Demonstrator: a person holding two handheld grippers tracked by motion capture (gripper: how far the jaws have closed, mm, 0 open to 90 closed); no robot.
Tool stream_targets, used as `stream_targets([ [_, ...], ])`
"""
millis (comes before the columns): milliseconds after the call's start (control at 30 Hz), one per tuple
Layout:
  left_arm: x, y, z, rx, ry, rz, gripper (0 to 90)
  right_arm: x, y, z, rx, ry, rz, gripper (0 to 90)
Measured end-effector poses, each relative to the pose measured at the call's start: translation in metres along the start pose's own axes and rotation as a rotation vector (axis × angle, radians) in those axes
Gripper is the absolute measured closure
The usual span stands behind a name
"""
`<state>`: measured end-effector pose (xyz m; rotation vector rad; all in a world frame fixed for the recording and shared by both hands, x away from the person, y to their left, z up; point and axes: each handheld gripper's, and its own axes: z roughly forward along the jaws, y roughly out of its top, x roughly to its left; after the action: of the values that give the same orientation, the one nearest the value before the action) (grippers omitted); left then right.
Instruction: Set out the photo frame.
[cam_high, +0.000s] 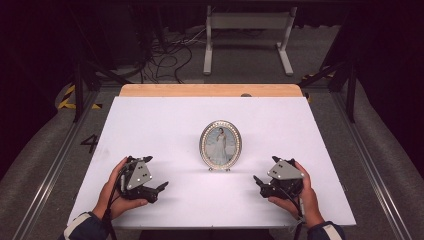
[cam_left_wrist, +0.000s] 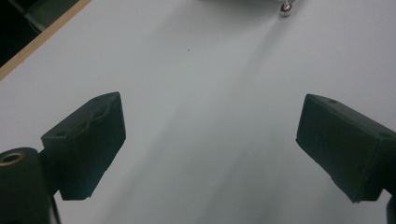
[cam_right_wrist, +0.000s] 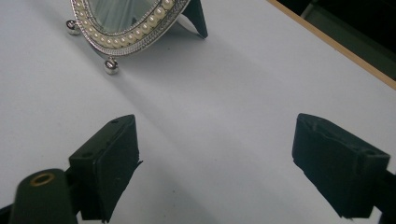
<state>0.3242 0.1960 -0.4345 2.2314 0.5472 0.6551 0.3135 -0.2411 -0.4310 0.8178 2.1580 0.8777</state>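
An oval silver picture frame (cam_high: 220, 145) with a pearl rim stands upright at the middle of the white table top (cam_high: 165, 125); its photo shows a figure in white. My left gripper (cam_high: 159, 189) rests at the front left, open, with nothing between its jaws. My right gripper (cam_high: 259, 182) rests at the front right, also open and empty. The right gripper view catches the picture frame's lower rim (cam_right_wrist: 135, 35), its ball feet and black back stand (cam_right_wrist: 198, 18). One ball foot (cam_left_wrist: 286, 8) peeks in at the top of the left gripper view.
A wooden strip (cam_high: 210, 90) runs along the table's far edge. Beyond it, on the floor, stand a white metal stand (cam_high: 247, 35) and loose cables (cam_high: 165, 55). Dark rails flank the table on both sides.
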Motion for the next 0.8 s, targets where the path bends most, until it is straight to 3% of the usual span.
stream_targets([
  [800,0.012,-0.034,-0.02,0.026,0.037,-0.064,8.5,-0.015,-0.026,-0.015,0.015,-0.035,0.051,14.4],
])
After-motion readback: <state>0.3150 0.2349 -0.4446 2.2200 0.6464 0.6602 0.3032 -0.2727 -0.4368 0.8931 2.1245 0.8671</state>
